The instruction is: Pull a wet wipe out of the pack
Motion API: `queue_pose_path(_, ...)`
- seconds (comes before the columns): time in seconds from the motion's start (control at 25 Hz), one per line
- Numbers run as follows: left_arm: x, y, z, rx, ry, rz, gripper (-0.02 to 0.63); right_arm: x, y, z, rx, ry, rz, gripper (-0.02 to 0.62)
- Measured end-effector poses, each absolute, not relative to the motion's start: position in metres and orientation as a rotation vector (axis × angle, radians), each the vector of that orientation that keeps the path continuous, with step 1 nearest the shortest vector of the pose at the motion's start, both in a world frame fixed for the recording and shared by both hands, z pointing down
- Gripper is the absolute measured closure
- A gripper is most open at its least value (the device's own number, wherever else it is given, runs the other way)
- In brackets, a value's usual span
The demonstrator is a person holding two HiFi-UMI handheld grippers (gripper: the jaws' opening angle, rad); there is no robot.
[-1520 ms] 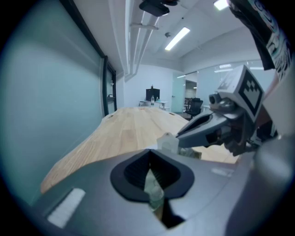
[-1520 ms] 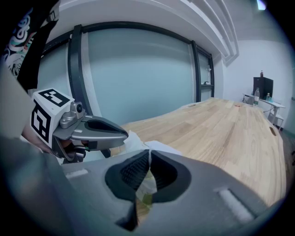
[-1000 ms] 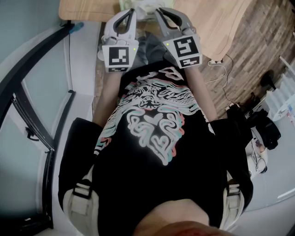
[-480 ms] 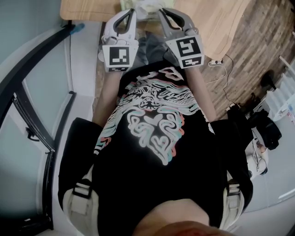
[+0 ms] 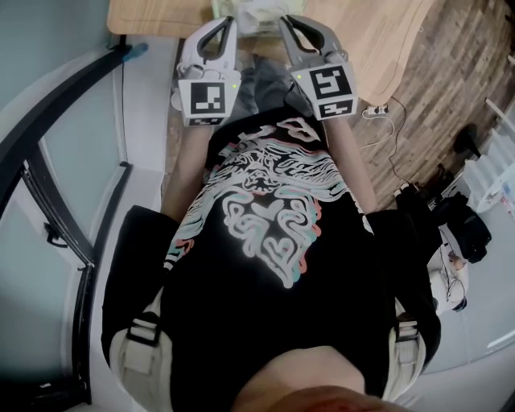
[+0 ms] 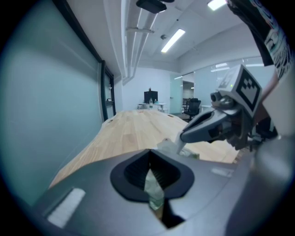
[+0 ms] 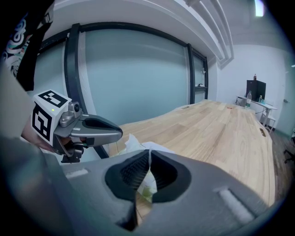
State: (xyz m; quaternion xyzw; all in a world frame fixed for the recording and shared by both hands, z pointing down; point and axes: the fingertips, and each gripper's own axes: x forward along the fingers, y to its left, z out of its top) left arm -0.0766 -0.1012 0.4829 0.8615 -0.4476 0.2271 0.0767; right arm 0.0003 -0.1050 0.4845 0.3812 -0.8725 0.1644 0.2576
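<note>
The wet wipe pack (image 5: 256, 14) lies at the near edge of the wooden table (image 5: 153, 16), pale green and white, mostly hidden between the two grippers. My left gripper (image 5: 232, 21) is shut, with the pack's pale green edge (image 6: 154, 191) showing in its jaw gap. My right gripper (image 5: 282, 21) is shut on a white wipe (image 7: 133, 142) that stands up from the pack. In the left gripper view the right gripper (image 6: 180, 138) pinches that crumpled wipe (image 6: 177, 147) at its tip. The left gripper (image 7: 120, 133) shows close beside the wipe in the right gripper view.
The long wooden table (image 6: 138, 129) runs away from me beside a glass wall (image 7: 138, 78). My black printed shirt (image 5: 265, 217) fills the middle of the head view. A cable (image 5: 378, 109) lies on the brick-patterned floor at the right.
The right gripper has edged slightly to the right in the head view. The left gripper has kept still.
</note>
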Motion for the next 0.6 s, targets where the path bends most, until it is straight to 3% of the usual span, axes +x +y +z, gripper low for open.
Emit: queue_pose_path(0.6, -0.0767, -0.0995, 0.4763, 2.603, -1.336, 0.676, 0.615, 0.0077, -0.1020, 0.4776, 1.077, -2.349, 0.437, 0.586)
